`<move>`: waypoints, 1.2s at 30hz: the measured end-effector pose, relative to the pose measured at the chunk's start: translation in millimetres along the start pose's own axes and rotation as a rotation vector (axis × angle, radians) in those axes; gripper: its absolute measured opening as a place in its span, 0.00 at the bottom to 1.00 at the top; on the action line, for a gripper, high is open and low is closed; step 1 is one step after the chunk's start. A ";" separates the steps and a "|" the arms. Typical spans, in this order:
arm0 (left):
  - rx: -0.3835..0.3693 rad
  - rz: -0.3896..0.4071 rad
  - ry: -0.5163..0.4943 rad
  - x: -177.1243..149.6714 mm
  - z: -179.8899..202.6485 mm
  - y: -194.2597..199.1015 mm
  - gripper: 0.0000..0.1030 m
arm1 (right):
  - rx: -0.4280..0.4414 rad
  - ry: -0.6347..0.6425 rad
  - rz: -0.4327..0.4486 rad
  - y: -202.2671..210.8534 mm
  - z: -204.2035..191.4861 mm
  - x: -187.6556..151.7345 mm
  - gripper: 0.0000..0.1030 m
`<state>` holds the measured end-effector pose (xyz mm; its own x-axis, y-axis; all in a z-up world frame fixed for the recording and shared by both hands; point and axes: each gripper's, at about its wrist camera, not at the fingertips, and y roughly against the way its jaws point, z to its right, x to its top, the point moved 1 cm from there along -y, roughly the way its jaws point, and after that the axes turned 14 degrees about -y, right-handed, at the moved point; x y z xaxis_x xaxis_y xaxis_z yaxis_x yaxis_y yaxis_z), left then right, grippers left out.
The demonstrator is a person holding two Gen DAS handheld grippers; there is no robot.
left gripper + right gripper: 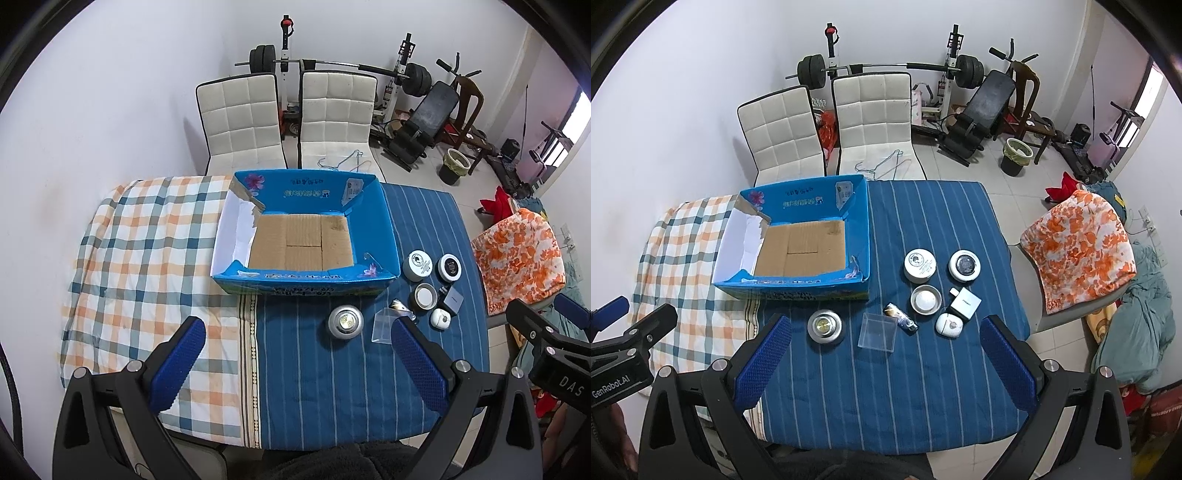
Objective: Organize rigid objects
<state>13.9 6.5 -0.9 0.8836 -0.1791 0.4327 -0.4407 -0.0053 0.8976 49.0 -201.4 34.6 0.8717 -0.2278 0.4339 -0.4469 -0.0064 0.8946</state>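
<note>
An empty blue cardboard box [376, 236] [858, 236] stands on the table. To its right on the blue striped cloth lie a silver round tin [824, 326] [345, 321], a clear plastic box [877, 331] [384, 325], a small lighter-like item [900, 318], a metal dish [926, 300], two white round jars [919, 263] [964, 266], a white square case [965, 304] and a white oval case [949, 325]. My left gripper [295, 362] and right gripper [884, 358] are both open and empty, held above the table's near edge.
A checked cloth [147, 258] covers the table's left part. Two white chairs [240, 122] stand behind the table. A chair with an orange flowered cover [1078, 243] stands at the right. Gym gear fills the back of the room.
</note>
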 end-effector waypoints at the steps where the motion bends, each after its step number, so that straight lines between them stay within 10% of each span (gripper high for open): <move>1: 0.001 0.001 -0.001 1.0 -0.2 0.1 1.00 | 0.001 0.000 0.001 -0.4 0.4 -0.3 1.00; 36: 0.006 0.027 -0.007 7.4 -6.5 12.0 1.00 | -0.009 0.000 0.067 19.4 9.1 -4.8 1.00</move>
<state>16.1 11.5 13.6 0.8704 -0.1866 0.4557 -0.4650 -0.0066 0.8853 34.4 -209.3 49.0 0.8397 -0.2274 0.4931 -0.5027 0.0178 0.8643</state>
